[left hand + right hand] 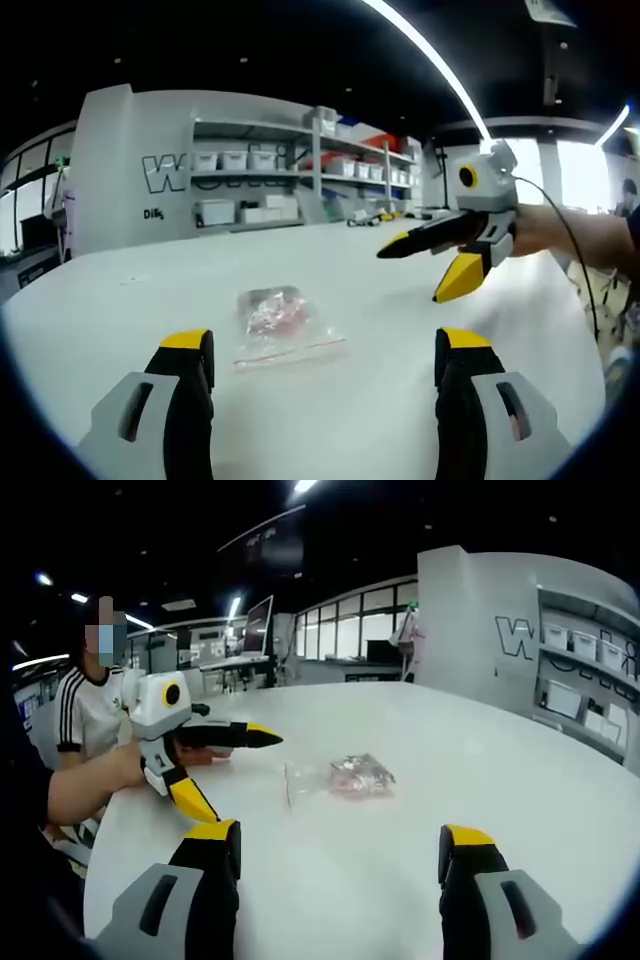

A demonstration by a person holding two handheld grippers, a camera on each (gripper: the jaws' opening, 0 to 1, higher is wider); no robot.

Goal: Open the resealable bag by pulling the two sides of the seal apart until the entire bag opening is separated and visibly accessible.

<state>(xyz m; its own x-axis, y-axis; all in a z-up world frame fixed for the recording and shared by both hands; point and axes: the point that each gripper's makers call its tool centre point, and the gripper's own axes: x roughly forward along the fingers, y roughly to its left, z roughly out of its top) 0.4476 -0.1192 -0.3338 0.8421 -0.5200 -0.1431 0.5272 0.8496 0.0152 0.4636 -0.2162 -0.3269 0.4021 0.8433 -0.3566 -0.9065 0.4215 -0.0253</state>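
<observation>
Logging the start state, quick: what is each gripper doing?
Left gripper: open, empty, above the table.
Right gripper: open, empty; resealable bag lies untouched.

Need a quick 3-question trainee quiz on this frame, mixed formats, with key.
1. True or false: the resealable bag lies flat on the white table, touched by neither gripper.
2. Multiple choice: the left gripper has its jaws A) shut on the bag, B) open, wide apart, C) shut on nothing.
3. Fill in: in the left gripper view, the right gripper hangs above the table with its jaws ____.

Key: 1 true; 2 B; 3 open.
</observation>
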